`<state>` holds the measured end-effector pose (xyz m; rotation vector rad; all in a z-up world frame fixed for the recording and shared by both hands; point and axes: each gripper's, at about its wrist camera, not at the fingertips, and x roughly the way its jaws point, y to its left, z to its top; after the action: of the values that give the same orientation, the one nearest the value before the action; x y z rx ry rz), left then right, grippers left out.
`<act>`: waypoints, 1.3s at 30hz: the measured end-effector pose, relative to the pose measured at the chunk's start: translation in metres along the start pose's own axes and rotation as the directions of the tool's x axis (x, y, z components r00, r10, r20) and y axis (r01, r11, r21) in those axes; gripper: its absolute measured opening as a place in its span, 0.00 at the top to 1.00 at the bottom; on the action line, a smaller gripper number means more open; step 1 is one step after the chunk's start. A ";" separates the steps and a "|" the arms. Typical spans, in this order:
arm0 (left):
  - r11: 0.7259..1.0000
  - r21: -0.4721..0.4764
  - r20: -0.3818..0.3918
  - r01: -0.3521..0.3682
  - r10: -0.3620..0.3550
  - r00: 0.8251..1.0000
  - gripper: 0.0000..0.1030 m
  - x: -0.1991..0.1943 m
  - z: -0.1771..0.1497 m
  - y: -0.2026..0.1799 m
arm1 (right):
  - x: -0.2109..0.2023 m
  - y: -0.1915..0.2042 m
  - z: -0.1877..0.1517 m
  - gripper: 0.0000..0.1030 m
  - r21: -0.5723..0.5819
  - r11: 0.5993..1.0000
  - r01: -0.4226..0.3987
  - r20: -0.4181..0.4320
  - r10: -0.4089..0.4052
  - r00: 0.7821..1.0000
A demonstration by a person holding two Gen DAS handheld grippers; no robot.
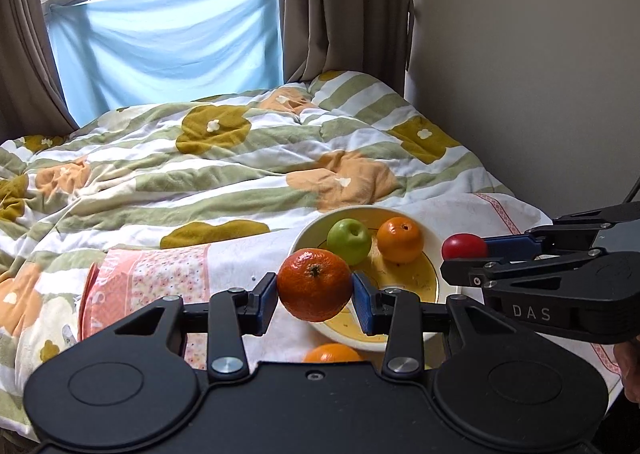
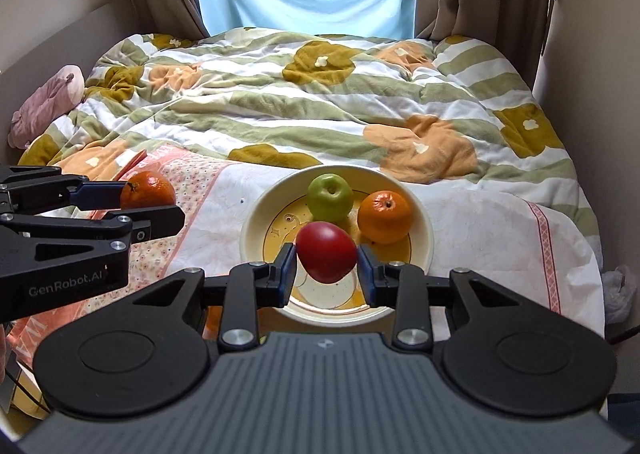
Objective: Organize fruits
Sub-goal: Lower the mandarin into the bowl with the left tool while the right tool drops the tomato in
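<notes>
A cream and yellow bowl (image 1: 430, 250) (image 2: 424, 226) sits on the bed and holds a green apple (image 1: 349, 241) (image 2: 330, 196) and an orange (image 1: 400, 239) (image 2: 385, 217). My left gripper (image 1: 315, 290) is shut on a dark orange mandarin (image 1: 314, 284) (image 2: 148, 190), held above the bowl's left rim. My right gripper (image 2: 326, 262) is shut on a red apple (image 2: 326, 251) (image 1: 464, 246), held over the bowl's near side. Another orange (image 1: 332, 353) lies on the cloth in front of the bowl, partly hidden by my left gripper.
The bowl rests on a white and pink patterned cloth (image 1: 160, 274) (image 2: 500, 238) over a flowered quilt (image 1: 200, 158) (image 2: 320, 94). A pink plush toy (image 2: 48, 102) lies at the bed's left. A wall (image 1: 540, 74) flanks the right; curtains and a window are behind.
</notes>
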<state>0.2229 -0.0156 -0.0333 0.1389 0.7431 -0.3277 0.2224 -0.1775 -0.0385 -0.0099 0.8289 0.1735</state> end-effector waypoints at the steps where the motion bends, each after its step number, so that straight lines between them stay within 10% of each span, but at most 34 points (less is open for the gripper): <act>1: 1.000 -0.001 -0.009 -0.002 0.002 1.000 0.57 0.009 0.004 -0.002 | 0.005 -0.005 0.002 0.54 -0.001 1.000 -0.007 -0.006 0.007 1.000; 24: 0.993 0.114 -0.245 -0.042 0.069 0.967 0.56 0.166 0.015 -0.025 | 0.107 -0.056 0.000 0.54 -0.007 0.991 -0.135 -0.190 0.131 0.973; 28: 0.991 0.125 -0.222 -0.035 0.063 0.973 0.11 0.159 0.015 -0.028 | 0.108 -0.058 -0.001 0.54 -0.002 0.990 -0.139 -0.195 0.136 0.971; 39: 0.996 0.024 -0.180 -0.082 0.085 0.980 0.10 0.116 0.019 -0.008 | 0.099 -0.054 -0.002 0.54 -0.007 0.990 -0.143 -0.184 0.140 0.973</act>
<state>0.3126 -0.0558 -0.0986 0.2168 0.9116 -0.2432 0.2946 -0.2159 -0.1157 0.0150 1.0119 0.3188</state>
